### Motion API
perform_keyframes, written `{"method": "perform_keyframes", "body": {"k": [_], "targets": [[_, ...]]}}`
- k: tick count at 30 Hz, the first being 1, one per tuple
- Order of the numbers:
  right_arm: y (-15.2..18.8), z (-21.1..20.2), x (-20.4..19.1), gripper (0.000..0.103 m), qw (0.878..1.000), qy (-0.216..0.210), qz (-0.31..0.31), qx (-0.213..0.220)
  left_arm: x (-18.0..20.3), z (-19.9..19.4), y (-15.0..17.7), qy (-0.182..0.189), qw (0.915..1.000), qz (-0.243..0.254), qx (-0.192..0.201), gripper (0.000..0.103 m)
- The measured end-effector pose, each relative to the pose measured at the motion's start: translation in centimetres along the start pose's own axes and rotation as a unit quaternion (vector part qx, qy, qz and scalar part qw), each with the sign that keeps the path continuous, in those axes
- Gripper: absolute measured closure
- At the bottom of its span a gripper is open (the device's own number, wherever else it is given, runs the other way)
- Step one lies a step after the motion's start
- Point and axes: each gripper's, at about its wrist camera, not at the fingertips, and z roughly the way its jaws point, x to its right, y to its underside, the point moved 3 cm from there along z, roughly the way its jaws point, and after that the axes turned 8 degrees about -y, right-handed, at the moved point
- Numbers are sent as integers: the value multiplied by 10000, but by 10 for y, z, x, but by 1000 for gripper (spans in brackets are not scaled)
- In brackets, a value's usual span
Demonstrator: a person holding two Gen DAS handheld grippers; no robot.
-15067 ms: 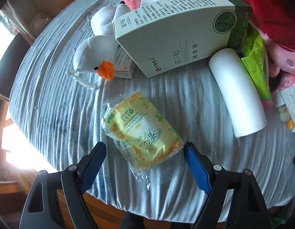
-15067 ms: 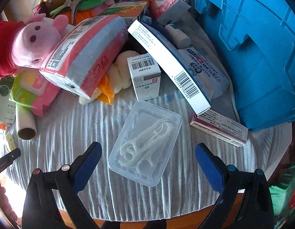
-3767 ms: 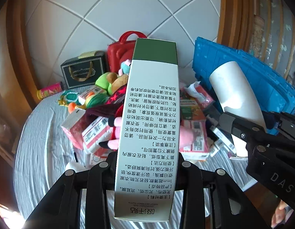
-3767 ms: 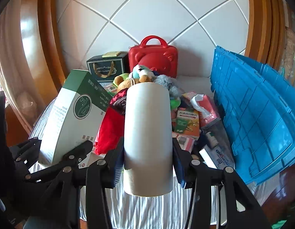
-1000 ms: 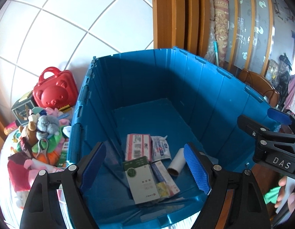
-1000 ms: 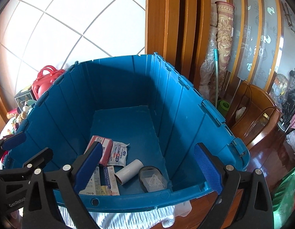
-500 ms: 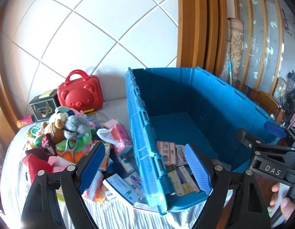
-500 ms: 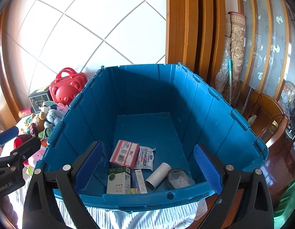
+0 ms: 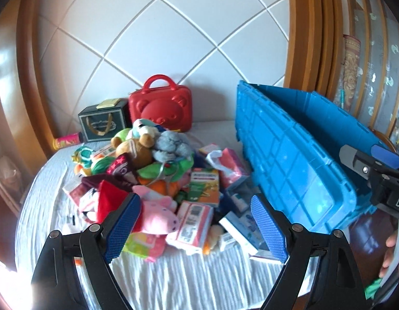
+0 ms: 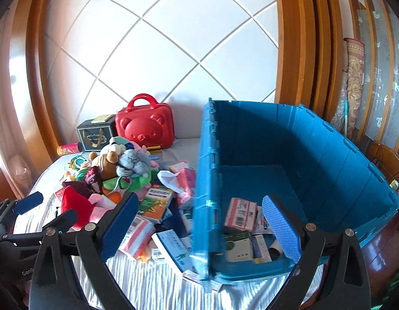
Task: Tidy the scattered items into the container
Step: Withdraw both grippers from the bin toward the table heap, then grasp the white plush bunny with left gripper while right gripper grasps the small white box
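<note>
Both tongs are spread wide with nothing between the pads. The left tongs (image 9: 197, 228) hang over the near edge of the counter (image 9: 173, 279), looking straight at the pile of scattered items (image 9: 158, 178); the right tongs (image 10: 199, 228) sit over the near corner of the blue container (image 10: 315, 160), half over the bin and half over the mess.

What the next grab hangs on, as I read it: the pile lies dead ahead of the left tongs and just below them, while it's off to the left of the right tongs, so the left hand looks nearer. Closest candidates are the pink pig plush (image 9: 158, 213) right beside the left pad, and the pink-and-white packet (image 9: 193, 221) lying roughly in the middle of the gap, its long axis running away from the camera and tilted a bit. The tongs would close across its short side without much twisting.

The container stands to the right of the pile, touching or nearly touching the boxes at its foot. Some stuff already lies on its floor: a red-and-white box (image 10: 239, 211), a green box (image 10: 238, 245) and a few flat packets. Plenty remains out on the counter, so I'd call it partway along.
</note>
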Motion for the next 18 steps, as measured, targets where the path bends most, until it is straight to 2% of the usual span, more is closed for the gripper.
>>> {"method": "perform_keyframes", "body": {"k": [3, 7, 12, 18], "targets": [[10, 12, -46, 5, 9998, -207, -45, -56, -49, 7, 17, -199, 9997, -25, -151, 15], [38, 44, -88, 5, 9985, -346, -5, -434, -111, 21, 45, -446, 9979, -106, -448, 15], [74, 84, -139, 5, 9945, -513, 49, -916, -171, 43, 88, -575, 9948, -196, -817, 15], [124, 138, -161, 5, 9831, -656, 19, -1712, -224, 88, 134, -889, 9840, -559, -1437, 15]]}}
